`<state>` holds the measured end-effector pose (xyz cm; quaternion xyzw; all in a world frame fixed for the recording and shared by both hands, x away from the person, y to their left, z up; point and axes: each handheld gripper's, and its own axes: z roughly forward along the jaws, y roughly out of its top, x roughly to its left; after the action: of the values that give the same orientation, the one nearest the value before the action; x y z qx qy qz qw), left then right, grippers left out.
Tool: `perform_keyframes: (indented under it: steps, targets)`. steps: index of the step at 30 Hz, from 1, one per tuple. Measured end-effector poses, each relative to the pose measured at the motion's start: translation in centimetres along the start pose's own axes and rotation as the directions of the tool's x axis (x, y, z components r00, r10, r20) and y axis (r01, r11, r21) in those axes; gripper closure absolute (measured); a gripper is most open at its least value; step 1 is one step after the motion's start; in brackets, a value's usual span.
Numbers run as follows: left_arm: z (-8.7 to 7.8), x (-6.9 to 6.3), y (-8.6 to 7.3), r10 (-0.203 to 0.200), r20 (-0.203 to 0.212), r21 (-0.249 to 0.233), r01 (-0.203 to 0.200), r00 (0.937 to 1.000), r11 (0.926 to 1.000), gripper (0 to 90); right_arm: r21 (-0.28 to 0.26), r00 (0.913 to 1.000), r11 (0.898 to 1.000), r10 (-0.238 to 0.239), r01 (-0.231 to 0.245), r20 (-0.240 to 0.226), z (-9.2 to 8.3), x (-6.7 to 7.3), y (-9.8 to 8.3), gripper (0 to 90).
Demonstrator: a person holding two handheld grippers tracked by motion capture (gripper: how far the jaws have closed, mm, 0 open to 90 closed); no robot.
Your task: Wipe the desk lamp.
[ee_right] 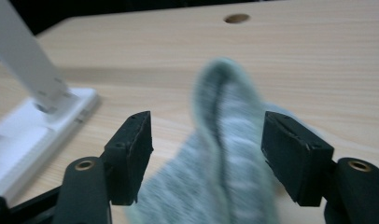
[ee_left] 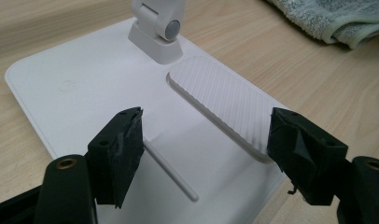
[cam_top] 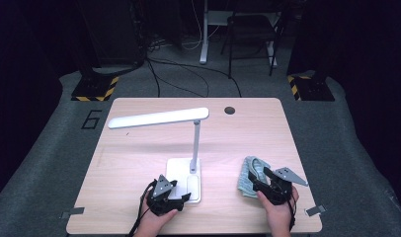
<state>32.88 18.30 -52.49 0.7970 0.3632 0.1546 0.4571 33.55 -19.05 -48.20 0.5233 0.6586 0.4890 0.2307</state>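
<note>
A white desk lamp stands mid-table, its flat base near the front edge and its long head reaching left. My left gripper hovers open at the base's front corner. In the left gripper view its jaws straddle the base plate beside a ribbed oval pad, gripping nothing. A folded grey-green towel lies to the right of the lamp. My right gripper is at its near side, open. In the right gripper view a raised fold of the towel stands between the wide-apart jaws, clear of both pads.
The wooden table has a round cable hole at the back. The lamp's upright post rises between the two hands. Beyond the table, the dark floor holds cables, a chair and striped stand feet.
</note>
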Motion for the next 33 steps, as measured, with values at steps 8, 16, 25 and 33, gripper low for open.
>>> perform_keyframes:
  steps: [8, 16, 25, 33]
  targets:
    - [-0.2, 0.2, 0.1, 0.009, 0.012, 0.005, -0.009, 0.9999, 0.9999, 27.4, -0.029, 0.9953, 0.996, -0.085, 0.084, -0.046, -0.2, 2.7, 1.9, 34.5]
    - [-1.5, 0.5, 0.7, 0.004, 0.043, 0.013, -0.005, 0.9991, 0.9999, 34.5, -0.073, 0.9724, 0.984, -0.170, 0.160, -0.161, 1.0, 6.1, 3.9, 40.2]
    - [-3.0, 1.8, 0.5, -0.036, -0.003, 0.034, 0.036, 0.9994, 0.9988, 34.7, -0.057, 0.9511, 0.972, -0.236, 0.229, -0.199, 4.0, 10.3, 5.5, 35.5]
    - [-3.2, 2.3, 0.0, -0.073, -0.025, 0.058, 0.075, 0.9970, 0.9955, 34.8, -0.084, 0.9418, 0.967, -0.252, 0.239, -0.222, 6.3, 12.7, 6.4, 36.8]
